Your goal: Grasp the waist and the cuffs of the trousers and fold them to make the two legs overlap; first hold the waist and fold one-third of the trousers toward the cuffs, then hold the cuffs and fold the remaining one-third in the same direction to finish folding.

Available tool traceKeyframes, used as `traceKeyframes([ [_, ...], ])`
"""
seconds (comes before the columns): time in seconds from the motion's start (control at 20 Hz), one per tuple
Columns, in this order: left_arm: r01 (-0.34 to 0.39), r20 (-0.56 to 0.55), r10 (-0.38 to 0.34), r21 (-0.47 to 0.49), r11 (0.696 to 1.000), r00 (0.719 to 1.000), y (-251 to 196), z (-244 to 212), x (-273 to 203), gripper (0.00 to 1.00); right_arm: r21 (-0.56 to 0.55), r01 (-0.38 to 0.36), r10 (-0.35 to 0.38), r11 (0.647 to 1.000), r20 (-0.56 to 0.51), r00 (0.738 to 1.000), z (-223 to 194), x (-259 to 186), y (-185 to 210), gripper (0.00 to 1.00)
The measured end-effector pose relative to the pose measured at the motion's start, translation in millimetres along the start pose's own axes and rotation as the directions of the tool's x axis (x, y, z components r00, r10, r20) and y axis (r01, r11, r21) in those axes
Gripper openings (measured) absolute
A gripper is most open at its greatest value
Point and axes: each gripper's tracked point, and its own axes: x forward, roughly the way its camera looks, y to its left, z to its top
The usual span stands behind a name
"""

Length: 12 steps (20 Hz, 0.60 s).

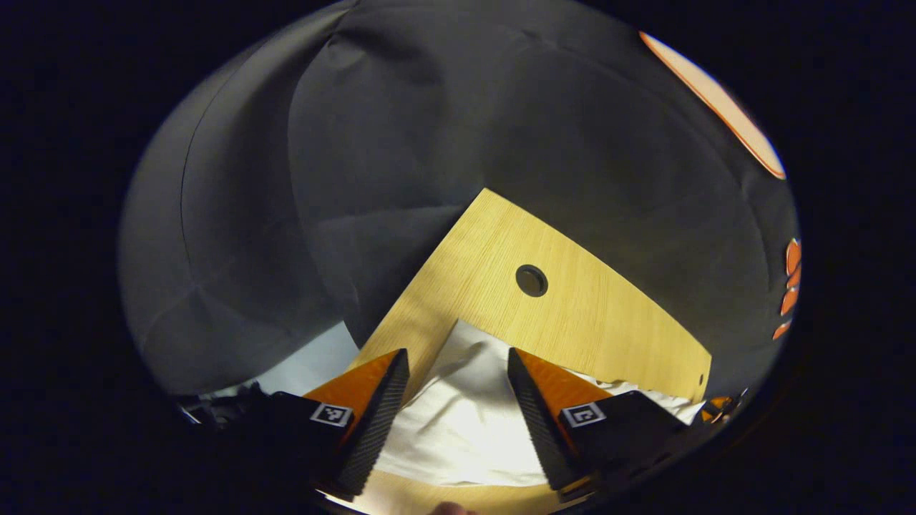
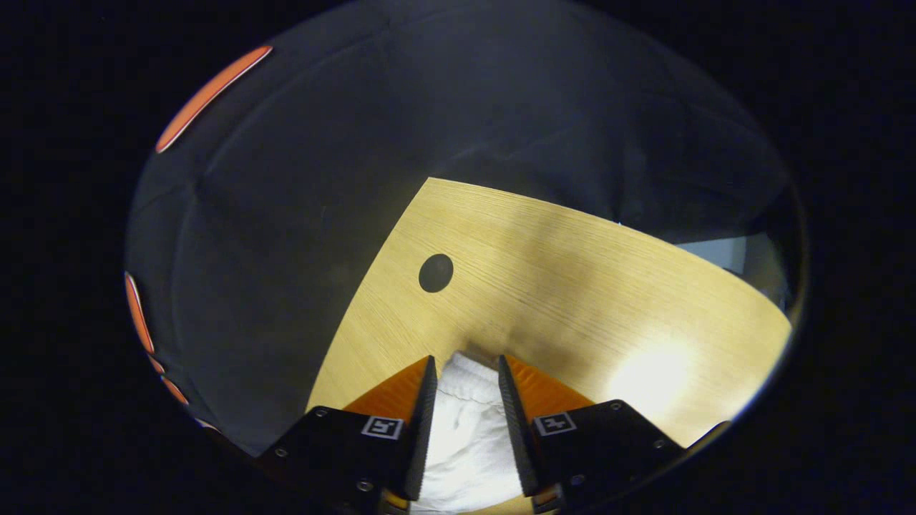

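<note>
A staged recording booth is indicated rather than a lived-in room. A light wood-grain desk [image 1: 608,315] is enclosed on its far sides by loosely hung black cloth [image 1: 401,143], whose folds and creases are seen in both gripper views. 1 round cable hole [image 2: 436,273] is cut into the desktop, as on office furniture. A pale floor [image 1: 315,361] is glimpsed below the cloth's edge.
</note>
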Motion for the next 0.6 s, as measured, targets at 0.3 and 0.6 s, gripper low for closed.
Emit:
traceKeyframes([
  [0.3,-0.05,0.045,0.044,0.146,0.988,0.998,-22,-4,-50,1.0,-0.201,0.122,-0.128,0.972,-0.02,0.992,-37,-32,-52,0.94],
  [0.6,-0.045,0.078,0.026,0.249,0.967,0.997,-55,-32,-90,1.0,-0.215,0.122,-0.14,0.969,-0.071,0.988,-62,-34,-66,0.99],
])
